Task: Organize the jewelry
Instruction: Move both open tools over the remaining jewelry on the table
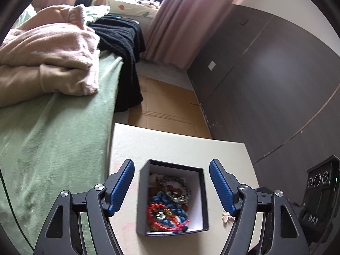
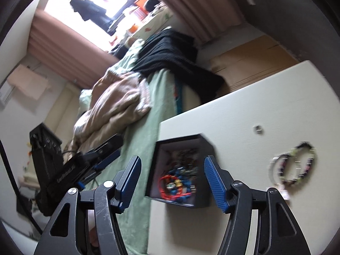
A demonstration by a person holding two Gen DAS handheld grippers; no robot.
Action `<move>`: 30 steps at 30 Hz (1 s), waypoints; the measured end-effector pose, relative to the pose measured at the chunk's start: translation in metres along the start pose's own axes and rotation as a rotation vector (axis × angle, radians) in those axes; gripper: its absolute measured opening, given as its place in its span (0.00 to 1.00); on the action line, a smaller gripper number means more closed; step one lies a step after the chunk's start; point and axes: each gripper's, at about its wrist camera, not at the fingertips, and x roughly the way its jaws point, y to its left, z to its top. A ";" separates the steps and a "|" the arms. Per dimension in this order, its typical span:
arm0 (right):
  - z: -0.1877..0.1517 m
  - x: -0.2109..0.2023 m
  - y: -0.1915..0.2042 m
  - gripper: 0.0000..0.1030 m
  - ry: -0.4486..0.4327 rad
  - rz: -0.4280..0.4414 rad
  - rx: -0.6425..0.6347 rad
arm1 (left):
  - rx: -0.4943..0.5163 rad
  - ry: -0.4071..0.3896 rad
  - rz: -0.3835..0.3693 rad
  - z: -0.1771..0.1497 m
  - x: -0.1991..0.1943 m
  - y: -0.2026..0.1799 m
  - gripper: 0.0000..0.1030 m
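Observation:
A black box point(image 1: 204, 193) with a white inside sits on a white table point(image 1: 170, 144). It holds a tangle of jewelry point(image 1: 167, 201): a blue braid, a red cord bracelet, dark beaded rings. My left gripper point(image 1: 171, 182) is open and empty, its blue pads either side of the box, above it. A small pale trinket point(image 1: 226, 217) lies right of the box. In the right wrist view my right gripper point(image 2: 172, 174) is open and empty over the same box point(image 2: 207, 146). Two beaded bracelets point(image 2: 297, 165) and a small bead point(image 2: 258, 128) lie on the table point(image 2: 244, 110) to its right.
A bed with a green cover point(image 1: 53, 148), a pink blanket point(image 1: 48, 53) and a black knit garment point(image 1: 123, 42) runs along the table's left. Dark wardrobe doors point(image 1: 265, 85) stand right. Cardboard point(image 1: 167, 106) covers the floor behind. The other gripper's body point(image 1: 318, 191) is at far right.

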 end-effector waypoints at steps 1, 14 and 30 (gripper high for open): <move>0.001 -0.006 -0.005 0.61 -0.007 -0.014 0.010 | 0.008 0.003 -0.003 -0.001 0.001 -0.004 0.72; 0.011 -0.060 -0.070 0.63 -0.021 -0.159 0.106 | 0.136 0.071 -0.062 -0.022 0.029 -0.071 0.72; 0.010 -0.102 -0.132 0.63 -0.008 -0.228 0.199 | 0.377 0.239 -0.030 -0.081 0.084 -0.149 0.72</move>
